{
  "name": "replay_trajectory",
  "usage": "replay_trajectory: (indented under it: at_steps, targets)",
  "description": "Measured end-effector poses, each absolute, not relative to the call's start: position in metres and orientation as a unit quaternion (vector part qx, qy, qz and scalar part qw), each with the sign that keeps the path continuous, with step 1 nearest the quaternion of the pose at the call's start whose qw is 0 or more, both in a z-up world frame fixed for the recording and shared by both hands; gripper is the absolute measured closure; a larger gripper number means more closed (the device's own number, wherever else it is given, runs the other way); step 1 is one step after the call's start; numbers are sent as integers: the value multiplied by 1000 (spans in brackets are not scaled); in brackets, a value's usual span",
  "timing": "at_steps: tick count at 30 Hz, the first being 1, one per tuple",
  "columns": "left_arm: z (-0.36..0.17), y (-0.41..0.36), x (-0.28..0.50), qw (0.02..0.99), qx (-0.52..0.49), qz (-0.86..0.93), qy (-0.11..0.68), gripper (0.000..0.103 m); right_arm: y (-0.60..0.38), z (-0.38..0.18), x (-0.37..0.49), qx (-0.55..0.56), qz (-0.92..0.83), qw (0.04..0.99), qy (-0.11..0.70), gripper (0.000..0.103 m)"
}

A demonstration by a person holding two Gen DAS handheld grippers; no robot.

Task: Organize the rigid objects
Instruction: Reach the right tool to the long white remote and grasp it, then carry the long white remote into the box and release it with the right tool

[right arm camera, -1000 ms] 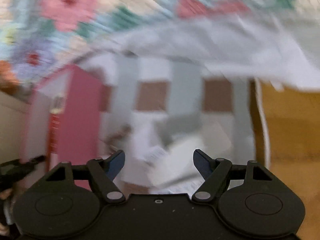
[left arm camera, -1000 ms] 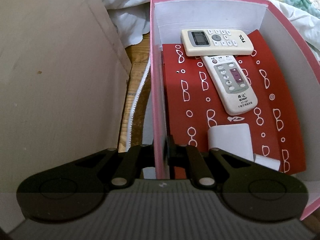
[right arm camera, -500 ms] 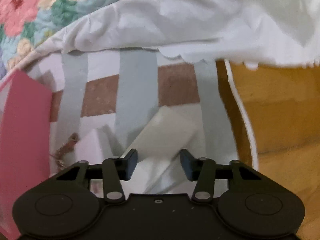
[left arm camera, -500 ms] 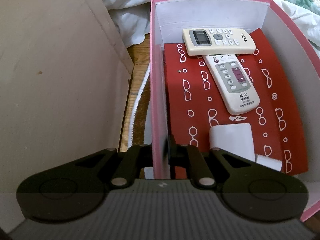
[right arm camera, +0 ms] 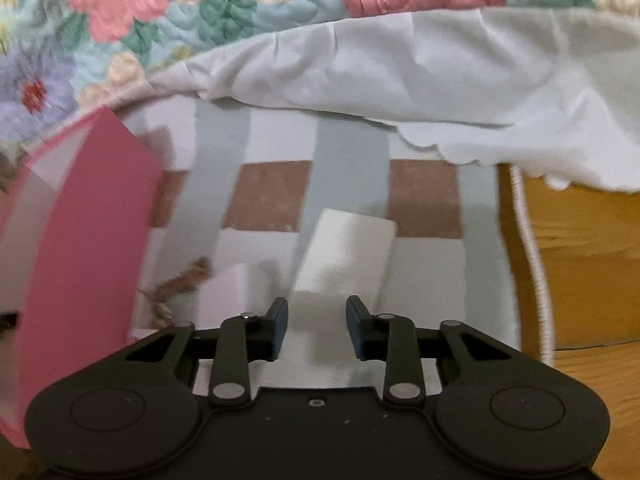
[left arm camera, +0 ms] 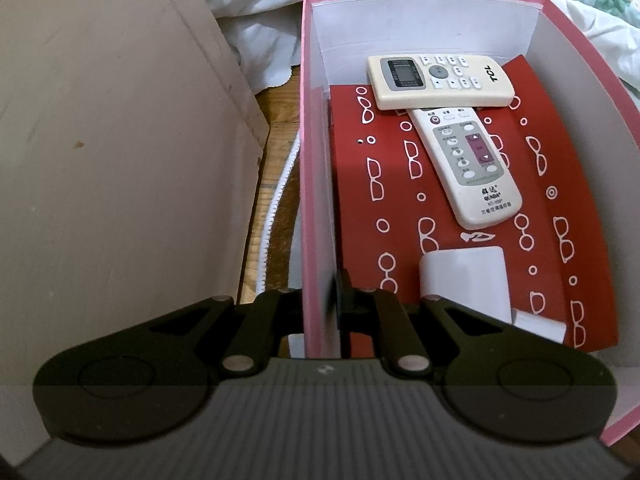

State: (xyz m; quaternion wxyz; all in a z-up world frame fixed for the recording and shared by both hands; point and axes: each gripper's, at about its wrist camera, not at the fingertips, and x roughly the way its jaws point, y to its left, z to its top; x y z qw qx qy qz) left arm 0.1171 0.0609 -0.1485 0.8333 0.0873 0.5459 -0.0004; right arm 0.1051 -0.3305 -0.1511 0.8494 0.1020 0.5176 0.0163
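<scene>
My left gripper (left arm camera: 323, 300) is clamped on the near stretch of the pink box's left wall (left arm camera: 314, 200), one finger outside it and one inside. Just past the inner finger, on the red liner (left arm camera: 400, 184) with its white spectacle print, lies a white block (left arm camera: 466, 276), and a smaller white piece (left arm camera: 540, 324) touches its near right corner. Farther in, a white remote (left arm camera: 466, 164) lies lengthwise, its far end tucked under a cream remote (left arm camera: 438, 82) that lies crosswise against the box's far wall. Left of the box there is a strip of wood floor (left arm camera: 276, 144) with a white cord (left arm camera: 276, 204), then a large beige panel (left arm camera: 112, 160). Beyond the box is rumpled white cloth.

My right gripper (right arm camera: 317, 330) has just been closing, and its jaws stand partly open around the near end of a white box (right arm camera: 344, 256). The blue pads (right arm camera: 278, 326) flank it, but the blur keeps me from telling whether they press on it. The box lies on a mat (right arm camera: 272, 200) of grey stripes and brown squares, pointing away from me. Just left of it sits a pale pink block (right arm camera: 234, 292), with a small brownish thing (right arm camera: 180, 284) beside that. The pink box (right arm camera: 88, 240) rises at the mat's left edge. Behind the mat hang a white sheet (right arm camera: 420, 72) and a floral quilt (right arm camera: 160, 8); to the right is wood floor (right arm camera: 592, 240).
</scene>
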Motion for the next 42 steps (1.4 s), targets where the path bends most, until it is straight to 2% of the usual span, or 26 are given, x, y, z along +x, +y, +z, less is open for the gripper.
replay_trajectory:
  at_steps: [1,6,8,10,12,24,27,33,35,42]
  targets:
    - [-148,61,117,833,87,0,546,95,-327,-151,107,84,3,847,525,48]
    - [-149,61,117,831,88,-1,549,95,-338,-169,105,136,20,832,538,36]
    - [-149,60,118,831,90,-1,549,95,-337,-171,103,126,27,847,516,37]
    - [-149,60,118,830,90,0,550,95,-325,-173,101,52,53,867,493,39]
    - [-149,60,118,830,90,0,550,95,-321,-174,94,29,62,876,477,40]
    - [-152,60,119,828,88,0,554,95,-307,-161,92,-112,36,879,462,44]
    - [-152,60,118,828,89,1,554,95,-300,-164,90,-180,18,874,450,44]
    - [-152,61,118,828,86,1,554,95,-265,-177,74,-384,17,833,398,44]
    - [-152,61,118,828,85,2,554,95,-262,-173,75,-357,37,836,414,44]
    - [-152,60,118,828,85,2,554,95,-294,-153,96,-121,62,862,488,44]
